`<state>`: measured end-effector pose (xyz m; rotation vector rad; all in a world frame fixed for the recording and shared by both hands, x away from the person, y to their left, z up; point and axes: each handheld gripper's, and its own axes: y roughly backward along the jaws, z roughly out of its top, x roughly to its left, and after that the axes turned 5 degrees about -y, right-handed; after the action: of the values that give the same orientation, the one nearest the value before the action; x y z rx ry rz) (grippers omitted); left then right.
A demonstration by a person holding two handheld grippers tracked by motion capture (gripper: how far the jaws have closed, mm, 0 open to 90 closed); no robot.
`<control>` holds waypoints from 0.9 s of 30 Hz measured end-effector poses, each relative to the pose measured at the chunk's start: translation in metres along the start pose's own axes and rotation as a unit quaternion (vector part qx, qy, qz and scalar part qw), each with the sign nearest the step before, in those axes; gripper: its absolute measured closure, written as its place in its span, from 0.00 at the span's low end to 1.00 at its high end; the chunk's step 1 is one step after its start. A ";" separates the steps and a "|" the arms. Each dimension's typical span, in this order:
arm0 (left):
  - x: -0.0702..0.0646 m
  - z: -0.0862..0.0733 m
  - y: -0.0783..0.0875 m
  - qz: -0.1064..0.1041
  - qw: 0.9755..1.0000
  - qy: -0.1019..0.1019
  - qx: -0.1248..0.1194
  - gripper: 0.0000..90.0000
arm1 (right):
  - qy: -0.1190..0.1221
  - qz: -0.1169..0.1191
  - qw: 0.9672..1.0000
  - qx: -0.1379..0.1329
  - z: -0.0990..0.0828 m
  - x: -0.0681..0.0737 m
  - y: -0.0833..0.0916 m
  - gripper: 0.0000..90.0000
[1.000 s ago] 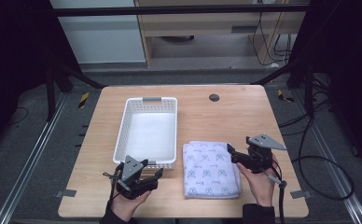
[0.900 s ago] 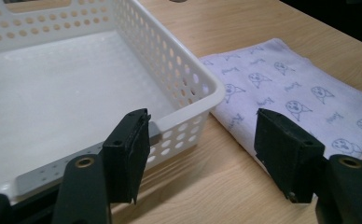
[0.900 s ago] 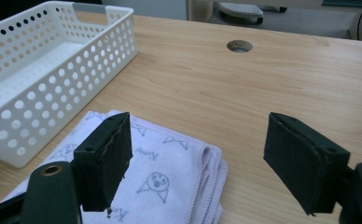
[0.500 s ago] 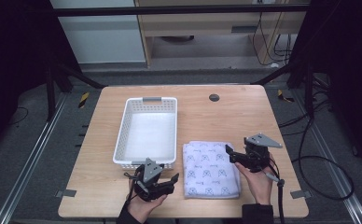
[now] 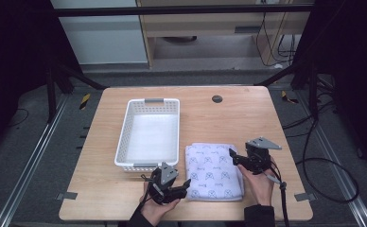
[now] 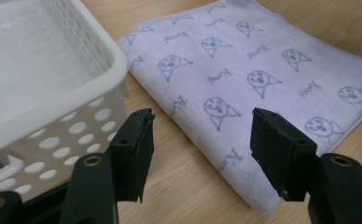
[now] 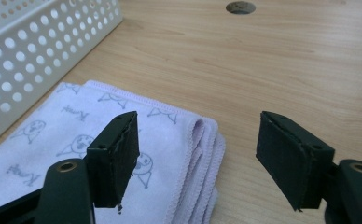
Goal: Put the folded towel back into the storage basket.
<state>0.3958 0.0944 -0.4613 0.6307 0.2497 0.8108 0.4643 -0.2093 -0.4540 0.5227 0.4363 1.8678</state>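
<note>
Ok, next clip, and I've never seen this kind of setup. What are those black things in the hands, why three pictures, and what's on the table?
There is no robot here. A person sits at a wooden table and holds a hand-operated two-jaw gripper in each hand: the left gripper and the right gripper.

The wide picture comes from a fixed camera above the person, looking down on the table. The other two come from small cameras riding on each gripper, looking out between its own black jaws.

On the table lie a white perforated basket, apparently empty, and to its right a folded pale towel printed with small faces. A dark round fitting sits near the far edge.

Nothing is held. Both grippers have their jaws open, one at each side of the towel's near end, close to its edges.
</note>
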 end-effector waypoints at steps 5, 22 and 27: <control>-0.002 -0.001 -0.010 0.005 1.000 0.001 0.015 0.44 | -0.001 0.003 1.000 0.017 -0.006 -0.001 -0.009 0.35; -0.005 -0.006 -0.035 0.008 0.999 0.019 0.033 0.45 | -0.002 0.007 0.998 0.066 -0.019 -0.004 -0.028 0.42; -0.007 -0.007 -0.040 0.011 0.999 0.016 0.040 0.46 | -0.003 0.007 0.996 0.084 -0.023 -0.004 -0.034 0.43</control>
<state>0.4115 0.0715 -0.4912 0.6964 0.3048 0.8360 0.4801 -0.2029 -0.4918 0.6446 0.5896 1.8526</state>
